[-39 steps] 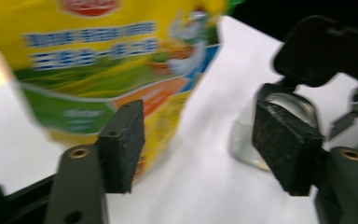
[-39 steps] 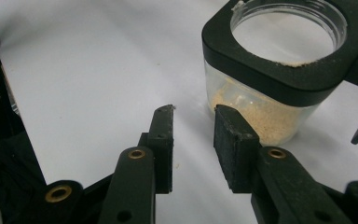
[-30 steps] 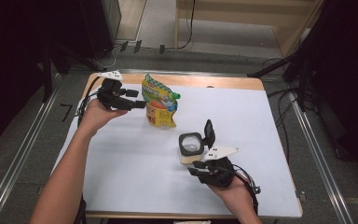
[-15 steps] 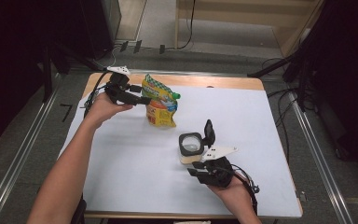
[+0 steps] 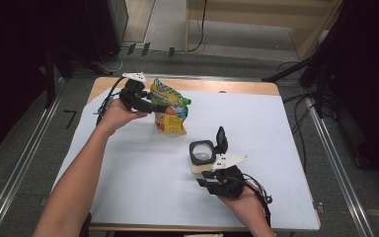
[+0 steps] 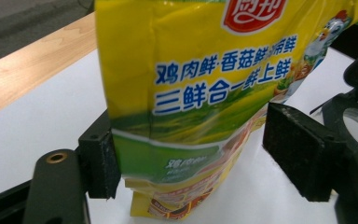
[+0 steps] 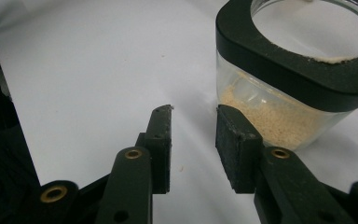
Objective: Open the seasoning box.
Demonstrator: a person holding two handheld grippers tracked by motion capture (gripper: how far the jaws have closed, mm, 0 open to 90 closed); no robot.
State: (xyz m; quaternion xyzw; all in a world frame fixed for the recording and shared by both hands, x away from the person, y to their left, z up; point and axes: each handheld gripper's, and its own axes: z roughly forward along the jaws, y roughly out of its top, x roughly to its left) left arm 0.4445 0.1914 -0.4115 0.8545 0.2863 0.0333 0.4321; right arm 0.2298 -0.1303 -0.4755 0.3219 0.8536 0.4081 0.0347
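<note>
The glossy yellow plastic pouch with blue Chinese print [image 6: 200, 88] stands upright near the far left of the white-covered worktop [image 5: 143, 182], a green cap at its top corner in the high view. Its film is creased and crumpled near the base; the top and the lower edge are cut off in the left gripper view. The left hand-held gripper [image 6: 200, 158] straddles the pouch: the left pad touches the pouch's edge, the right pad stands clear of it, so the jaws are spread and not pinching. They have just been closing a little, with the pouch between them.

The clear rounded-square glass jar with a black plastic collar [image 7: 298, 79] sits near the middle of the worktop, its hinged black lid [image 5: 221, 139] tipped up. Pale beige granules lie in its bottom; a few cling to the collar. Its far rim is cut off in the right gripper view. The right hand-held gripper [image 7: 193, 140] rests just beside the jar, its foam-faced jaws slightly apart and holding nothing. Whether the right pad touches the glass is hard to tell
</note>
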